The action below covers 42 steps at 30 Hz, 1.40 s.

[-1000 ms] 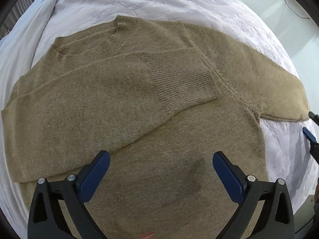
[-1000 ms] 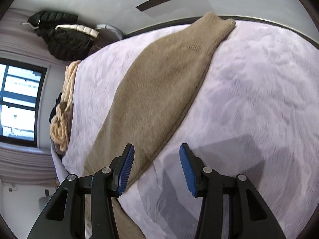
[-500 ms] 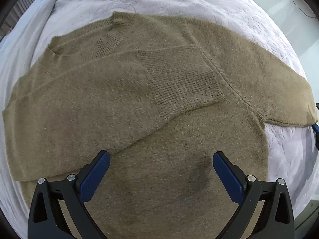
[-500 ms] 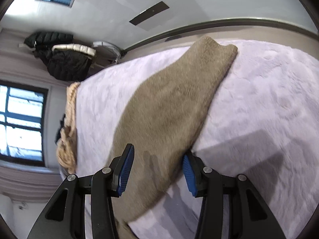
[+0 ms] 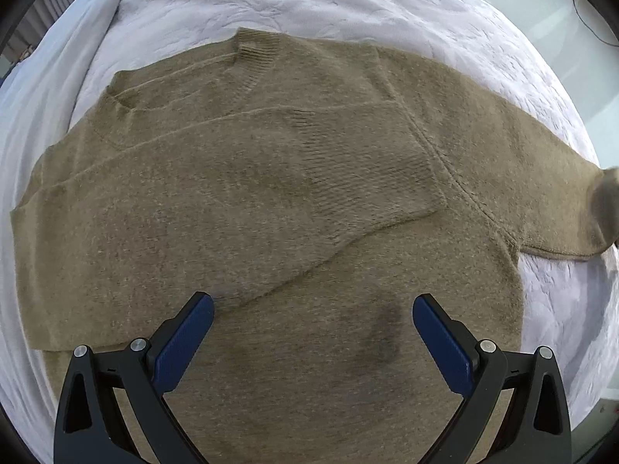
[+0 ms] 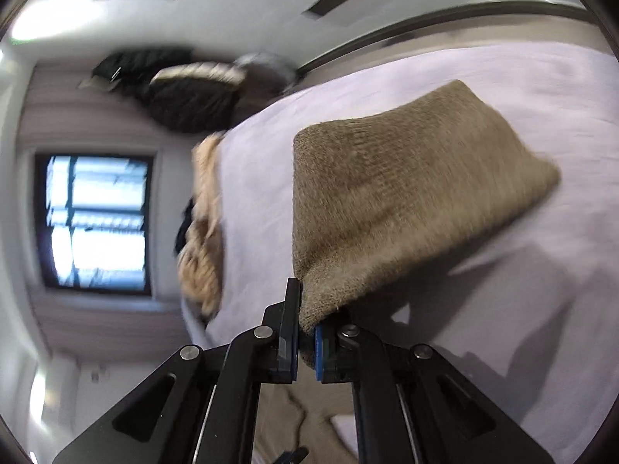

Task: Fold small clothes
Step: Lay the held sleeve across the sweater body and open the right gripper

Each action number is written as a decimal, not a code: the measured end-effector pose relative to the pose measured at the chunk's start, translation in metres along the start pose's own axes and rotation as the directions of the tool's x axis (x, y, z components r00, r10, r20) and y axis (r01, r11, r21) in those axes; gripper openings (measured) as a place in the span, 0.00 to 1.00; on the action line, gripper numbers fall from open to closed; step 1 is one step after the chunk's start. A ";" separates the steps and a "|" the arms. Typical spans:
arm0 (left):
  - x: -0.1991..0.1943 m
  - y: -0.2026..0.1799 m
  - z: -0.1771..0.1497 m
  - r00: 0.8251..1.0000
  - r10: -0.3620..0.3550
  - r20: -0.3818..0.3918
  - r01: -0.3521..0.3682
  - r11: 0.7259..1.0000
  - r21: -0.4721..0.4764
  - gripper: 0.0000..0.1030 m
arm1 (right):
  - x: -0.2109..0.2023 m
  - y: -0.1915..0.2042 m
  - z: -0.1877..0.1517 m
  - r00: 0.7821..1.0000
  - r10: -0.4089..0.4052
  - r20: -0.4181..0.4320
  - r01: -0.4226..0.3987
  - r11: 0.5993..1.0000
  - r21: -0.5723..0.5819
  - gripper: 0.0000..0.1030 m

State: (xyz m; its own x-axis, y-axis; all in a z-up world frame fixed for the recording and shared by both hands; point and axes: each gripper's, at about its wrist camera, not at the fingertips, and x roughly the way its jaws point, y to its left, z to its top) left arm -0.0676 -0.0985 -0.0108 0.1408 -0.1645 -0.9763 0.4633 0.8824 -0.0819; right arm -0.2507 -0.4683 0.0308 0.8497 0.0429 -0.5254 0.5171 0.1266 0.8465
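Note:
An olive-brown knit sweater [image 5: 271, 201] lies flat on a bed with a pale lilac cover [image 5: 329, 4]. Its left sleeve is folded across the chest, with the ribbed cuff [image 5: 367, 178] near the middle. My left gripper [image 5: 313, 332] is open and empty, hovering over the sweater's lower body. The other sleeve [image 5: 522, 170] stretches to the right, and its end [image 5: 603, 201] is lifted at the frame edge. In the right wrist view my right gripper [image 6: 307, 332] is shut on that sleeve [image 6: 387, 201] and holds it raised above the bed.
A beige knitted garment [image 6: 205, 224] lies at the far side of the bed. Dark jackets [image 6: 185, 96] hang by the wall and a window [image 6: 96, 224] is beside them. The bed's right edge [image 5: 580, 309] drops to the floor.
My right gripper moved over the sleeve, closed on it and lifted it off the bed. The left gripper stayed open and backed off slightly from the sweater.

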 end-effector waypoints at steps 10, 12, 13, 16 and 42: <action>-0.011 0.071 0.003 0.998 -0.011 0.057 0.018 0.992 -0.123 1.00 | 0.126 0.144 -0.121 0.935 -0.012 -0.354 -0.160 0.876 -0.454 0.06; -0.020 0.094 0.001 0.995 -0.018 0.096 0.035 0.984 -0.177 1.00 | 0.154 0.151 -0.154 0.905 -0.016 -0.425 -0.198 0.869 -0.454 0.06; -0.026 0.109 -0.001 0.992 -0.024 0.124 0.050 0.976 -0.214 1.00 | 0.166 0.153 -0.168 0.891 -0.021 -0.454 -0.210 0.866 -0.453 0.06; -0.035 0.139 -0.006 0.986 -0.011 0.167 0.059 0.957 -0.284 1.00 | 0.206 0.154 -0.218 0.844 -0.089 -0.529 -0.212 0.850 -0.482 0.06; -0.047 0.251 -0.027 0.926 -0.234 0.296 0.344 0.846 -0.408 1.00 | 0.262 0.180 -0.338 0.798 -0.359 -0.484 -0.190 0.612 -0.768 0.08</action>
State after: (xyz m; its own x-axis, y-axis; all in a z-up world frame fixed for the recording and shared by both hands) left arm 0.0180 0.1428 0.0089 0.2806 -0.4892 -0.8258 0.0828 0.8695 -0.4869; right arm 0.0305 -0.0994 0.0168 0.4425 0.4682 -0.7649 0.0766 0.8301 0.5524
